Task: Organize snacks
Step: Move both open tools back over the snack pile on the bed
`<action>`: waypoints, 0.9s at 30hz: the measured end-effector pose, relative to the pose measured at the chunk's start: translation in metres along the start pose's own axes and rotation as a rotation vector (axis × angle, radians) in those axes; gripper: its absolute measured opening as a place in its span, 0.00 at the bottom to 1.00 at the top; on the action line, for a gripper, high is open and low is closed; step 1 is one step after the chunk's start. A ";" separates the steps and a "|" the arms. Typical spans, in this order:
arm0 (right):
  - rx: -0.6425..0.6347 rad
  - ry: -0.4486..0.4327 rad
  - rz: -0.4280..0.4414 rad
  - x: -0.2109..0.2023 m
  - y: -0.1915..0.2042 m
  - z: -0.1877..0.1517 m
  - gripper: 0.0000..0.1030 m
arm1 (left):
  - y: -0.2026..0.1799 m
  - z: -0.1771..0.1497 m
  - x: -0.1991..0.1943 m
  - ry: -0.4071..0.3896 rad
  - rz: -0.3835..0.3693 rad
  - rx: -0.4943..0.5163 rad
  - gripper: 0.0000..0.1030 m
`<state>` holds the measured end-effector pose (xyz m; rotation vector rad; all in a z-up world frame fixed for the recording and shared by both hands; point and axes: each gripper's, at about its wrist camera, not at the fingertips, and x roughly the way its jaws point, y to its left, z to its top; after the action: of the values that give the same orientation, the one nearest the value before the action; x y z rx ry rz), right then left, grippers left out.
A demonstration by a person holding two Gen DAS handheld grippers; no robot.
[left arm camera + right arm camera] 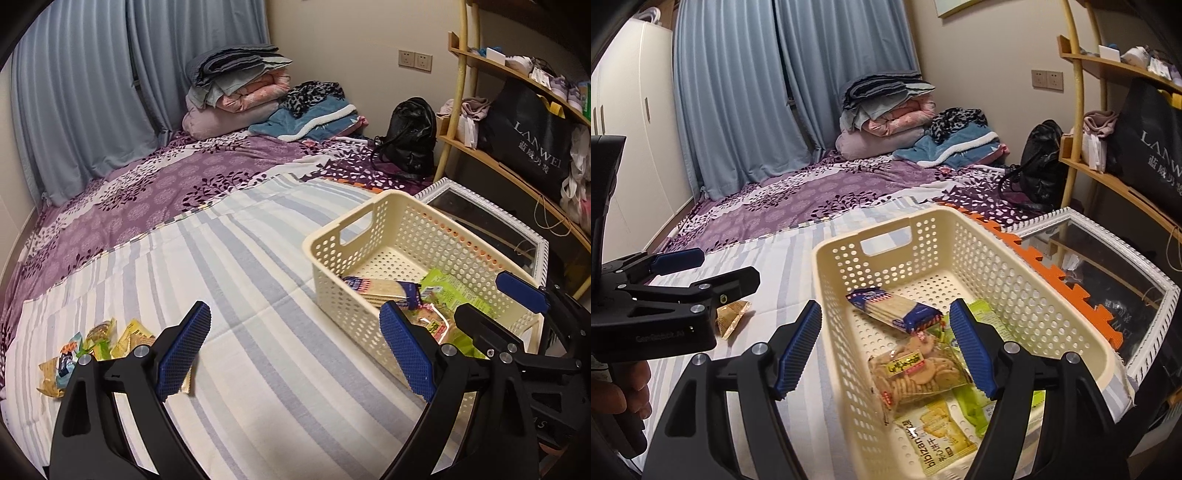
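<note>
With my right claw (886, 350) apart over the basket (960, 229) and my left claw (295, 350) apart, empty, I should next square on the loose snacks (92, 343) at near left.

Blue curtains (92, 92) hang behind a purple-sheeted bed (166, 192); wooden shelves (517, 110) line the beige wall (351, 44).

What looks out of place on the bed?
A few snack packets lie loose on the striped sheet, apart from the basket that holds the other snacks. Nothing looks spilled or damaged.
</note>
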<state>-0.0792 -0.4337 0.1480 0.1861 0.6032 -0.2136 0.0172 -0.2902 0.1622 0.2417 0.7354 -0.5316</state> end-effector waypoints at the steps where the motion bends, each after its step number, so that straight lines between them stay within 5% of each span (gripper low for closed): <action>1: -0.006 0.002 0.004 0.001 0.003 0.000 0.70 | 0.003 -0.001 0.000 0.002 0.004 -0.007 0.91; 27: -0.248 0.162 0.127 0.057 0.134 -0.015 0.75 | 0.132 -0.058 -0.007 0.074 0.144 -0.215 0.91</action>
<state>-0.0078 -0.3094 0.1178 0.0010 0.7703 0.0002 0.0512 -0.1539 0.1289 0.1128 0.8340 -0.3054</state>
